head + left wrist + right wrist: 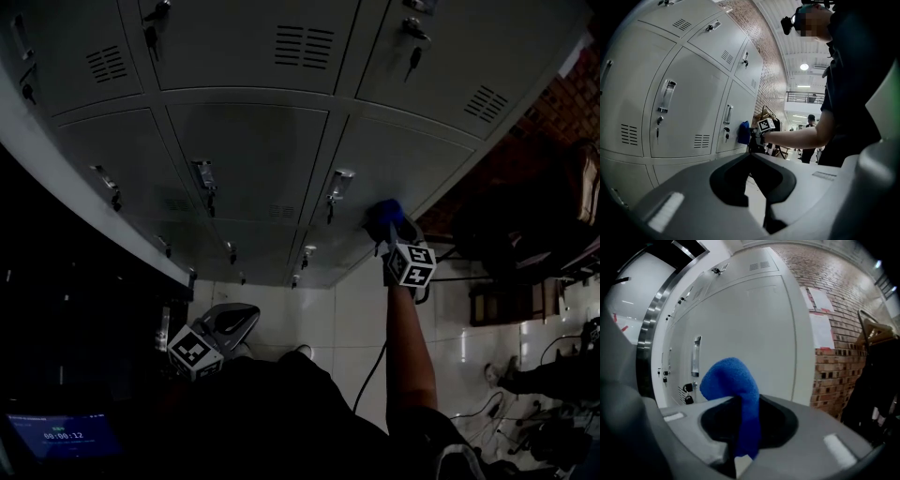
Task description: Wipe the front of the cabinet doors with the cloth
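Observation:
Grey metal cabinet doors (253, 150) fill the upper head view. A blue cloth (387, 214) is pressed against the lower right part of one door (403, 155), right of its handle (337, 186). My right gripper (392, 234) is shut on the cloth, which stands up out of the jaws in the right gripper view as a blue cloth (733, 385) in front of the pale door (750, 319). My left gripper (228, 325) hangs low and away from the cabinet, shut, with nothing in it. The left gripper view shows the cloth (744, 132) against the door from the side.
Handles and hanging keys (203, 178) stick out from the doors. A brick wall (834, 333) adjoins the cabinet on the right, with a dark coat rack (876, 380) beside it. A cable (370, 370) trails over the white floor. People stand far off (809, 140). A small screen (61, 436) glows bottom left.

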`<state>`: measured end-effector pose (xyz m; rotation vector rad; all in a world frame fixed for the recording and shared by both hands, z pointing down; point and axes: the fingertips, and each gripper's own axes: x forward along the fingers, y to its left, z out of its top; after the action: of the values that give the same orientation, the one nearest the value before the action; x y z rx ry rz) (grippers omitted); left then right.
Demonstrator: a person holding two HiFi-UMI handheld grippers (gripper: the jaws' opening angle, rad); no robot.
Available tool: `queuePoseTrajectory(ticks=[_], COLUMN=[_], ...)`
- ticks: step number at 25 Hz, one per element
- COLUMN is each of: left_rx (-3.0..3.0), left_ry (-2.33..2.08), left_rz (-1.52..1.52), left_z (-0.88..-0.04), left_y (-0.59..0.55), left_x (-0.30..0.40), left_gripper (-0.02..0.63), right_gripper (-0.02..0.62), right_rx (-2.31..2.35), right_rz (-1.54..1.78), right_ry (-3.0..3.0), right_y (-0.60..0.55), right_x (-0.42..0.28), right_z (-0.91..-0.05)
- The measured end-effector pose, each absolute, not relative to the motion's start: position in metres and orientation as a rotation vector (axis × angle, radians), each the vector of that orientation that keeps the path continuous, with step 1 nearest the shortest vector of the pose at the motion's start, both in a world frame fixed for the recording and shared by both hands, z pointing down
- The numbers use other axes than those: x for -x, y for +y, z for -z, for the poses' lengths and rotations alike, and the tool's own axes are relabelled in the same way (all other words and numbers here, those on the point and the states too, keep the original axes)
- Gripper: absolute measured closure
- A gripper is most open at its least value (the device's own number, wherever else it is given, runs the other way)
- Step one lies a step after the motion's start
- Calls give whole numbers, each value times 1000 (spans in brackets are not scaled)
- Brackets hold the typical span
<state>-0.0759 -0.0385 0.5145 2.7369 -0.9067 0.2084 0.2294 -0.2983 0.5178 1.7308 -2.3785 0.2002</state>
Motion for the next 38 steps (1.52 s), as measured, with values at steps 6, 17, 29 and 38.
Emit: queuePoseTrajectory(ticks=[6, 17, 29, 38], left_rx=[-2774, -2776, -2731, -2675], left_ry=[-887, -878, -1017, -1112], left_rz=[-194, -147, -138, -141], left_z=[-519, -518, -521, -517], left_y=[-48, -73, -84, -77], left_x=[67, 44, 65, 79], left_gripper=[606, 606, 606, 606], right_gripper=[517, 517, 517, 517], right_rx=[-1886, -1809, -1313, -1375], right_rz=[-247, -289, -297, -385], right_ry=[-2280, -2450, -2737, -2661], right_y=[-298, -274, -249, -291], right_x=[-295, -247, -71, -76], right_z=[-523, -530, -549, -587])
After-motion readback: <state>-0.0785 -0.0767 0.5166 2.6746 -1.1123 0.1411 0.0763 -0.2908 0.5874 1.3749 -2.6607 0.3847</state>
